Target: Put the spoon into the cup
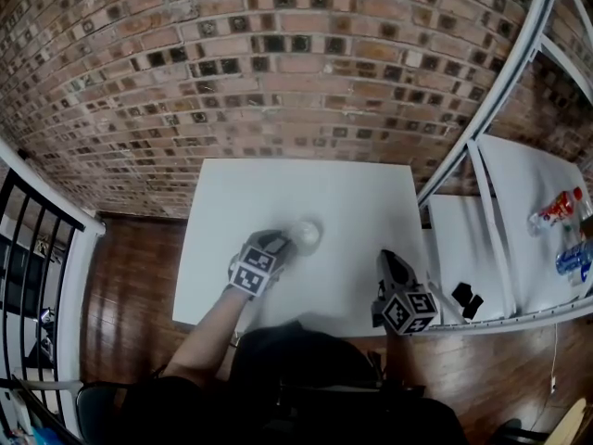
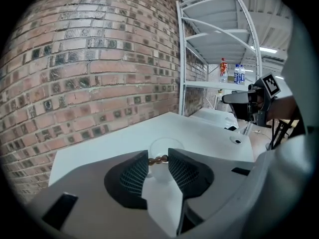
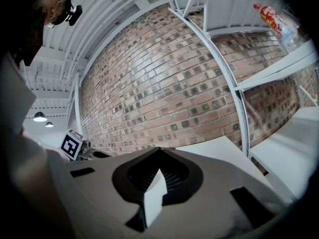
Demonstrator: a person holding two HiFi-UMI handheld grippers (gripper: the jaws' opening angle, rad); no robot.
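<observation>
A clear plastic cup (image 2: pixel 166 147) stands near the middle of the white table (image 1: pixel 352 202); in the head view the cup (image 1: pixel 308 235) sits just ahead of my left gripper (image 1: pixel 281 246). In the left gripper view my left gripper (image 2: pixel 158 160) is shut on the spoon (image 2: pixel 158 159). Only its brown beaded handle shows, lying crosswise between the pads and right over the cup's near rim. The spoon's bowl is hidden. My right gripper (image 1: pixel 387 260) hovers over the table's right front part, away from the cup. Its jaws (image 3: pixel 158 172) are shut with nothing between them.
A brick wall rises behind the table. A white metal shelf rack (image 1: pixel 491 109) stands to the right, with bottles (image 1: pixel 560 208) on a shelf and a small black object (image 1: pixel 466 298) lower down. A black railing (image 1: pixel 37 239) runs along the left, above the wooden floor.
</observation>
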